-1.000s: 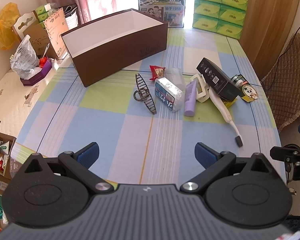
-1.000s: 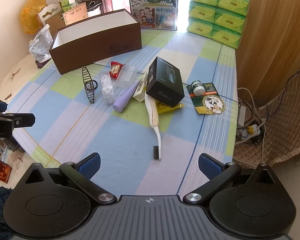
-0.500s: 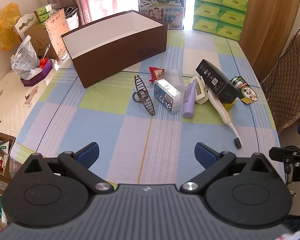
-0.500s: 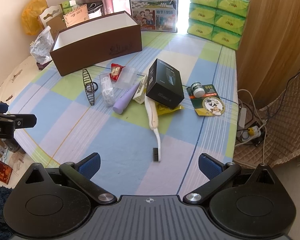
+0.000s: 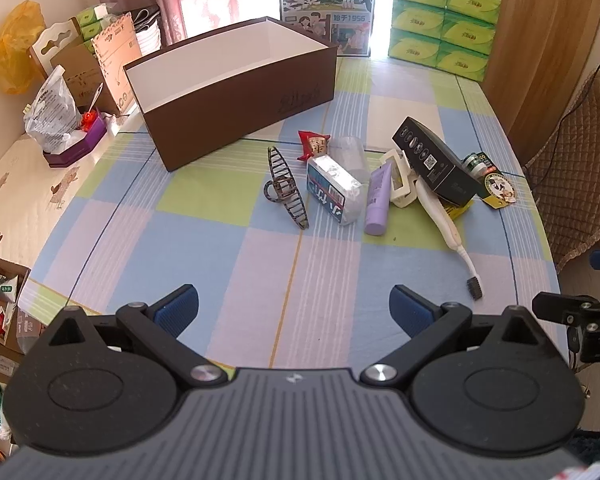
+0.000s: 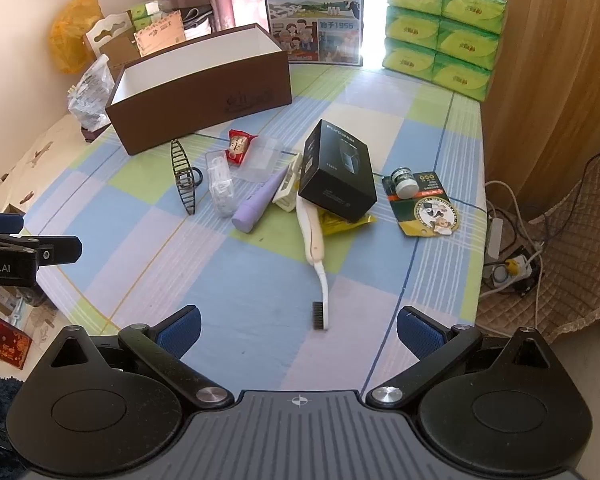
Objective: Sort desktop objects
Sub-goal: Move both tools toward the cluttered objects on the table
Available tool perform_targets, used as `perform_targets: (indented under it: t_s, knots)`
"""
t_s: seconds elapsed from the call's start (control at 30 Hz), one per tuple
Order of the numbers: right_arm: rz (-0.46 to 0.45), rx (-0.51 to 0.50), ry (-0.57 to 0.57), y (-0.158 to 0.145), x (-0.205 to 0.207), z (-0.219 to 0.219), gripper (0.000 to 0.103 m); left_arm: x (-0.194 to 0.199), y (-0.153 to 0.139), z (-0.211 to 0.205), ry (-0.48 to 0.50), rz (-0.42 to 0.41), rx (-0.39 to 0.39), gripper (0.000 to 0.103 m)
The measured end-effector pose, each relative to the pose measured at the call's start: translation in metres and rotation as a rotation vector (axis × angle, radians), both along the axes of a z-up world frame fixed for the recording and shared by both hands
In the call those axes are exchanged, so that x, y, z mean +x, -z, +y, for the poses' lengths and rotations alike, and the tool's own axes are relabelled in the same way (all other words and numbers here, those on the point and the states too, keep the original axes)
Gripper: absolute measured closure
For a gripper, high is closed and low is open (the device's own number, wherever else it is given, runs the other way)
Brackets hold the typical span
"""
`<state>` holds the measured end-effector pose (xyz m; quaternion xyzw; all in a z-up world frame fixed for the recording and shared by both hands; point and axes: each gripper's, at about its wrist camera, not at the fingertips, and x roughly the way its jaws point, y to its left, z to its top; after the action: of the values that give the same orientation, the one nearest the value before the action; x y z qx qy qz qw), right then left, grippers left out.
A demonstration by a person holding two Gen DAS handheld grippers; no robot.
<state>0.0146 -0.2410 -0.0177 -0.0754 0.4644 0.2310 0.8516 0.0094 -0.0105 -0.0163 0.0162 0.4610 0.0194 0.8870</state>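
Note:
A brown open box point(image 5: 236, 92) point(image 6: 196, 92) with a white inside stands at the back of the checked table. In front of it lie a dark hair claw point(image 5: 286, 188) point(image 6: 185, 176), a red snack packet point(image 5: 314, 144) point(image 6: 238, 146), a wrapped pack point(image 5: 332, 190), a purple tube point(image 5: 378, 200) point(image 6: 258, 206), a black carton point(image 5: 436, 162) point(image 6: 338, 172), and a white brush point(image 5: 446, 224) point(image 6: 316, 248). My left gripper point(image 5: 294, 312) and right gripper point(image 6: 298, 330) both stand open near the front edge, empty.
A small jar on a green card point(image 6: 420, 196) lies right of the black carton. Green tissue packs point(image 5: 446, 18) and a milk poster point(image 6: 314, 12) stand at the back. Bags and cartons point(image 5: 56, 92) crowd the left side. Cables and a power strip point(image 6: 508, 264) lie on the floor at right.
Both views have drawn back slightly, so the objects sit a little farther off. Nothing on the table has moved and both grippers stay open.

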Motion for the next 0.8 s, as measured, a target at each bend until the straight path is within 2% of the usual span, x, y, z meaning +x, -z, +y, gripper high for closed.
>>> perform_targets:
  t_s: [0.6, 0.8]
  knots:
    - [0.012, 0.003, -0.008, 0.004, 0.012, -0.004, 0.002, 0.011, 0.001, -0.012, -0.005, 0.009, 0.004, 0.003]
    - [0.023, 0.010, -0.008, 0.009, 0.022, 0.001, 0.002, 0.017, 0.000, -0.004, -0.010, 0.006, 0.009, 0.003]
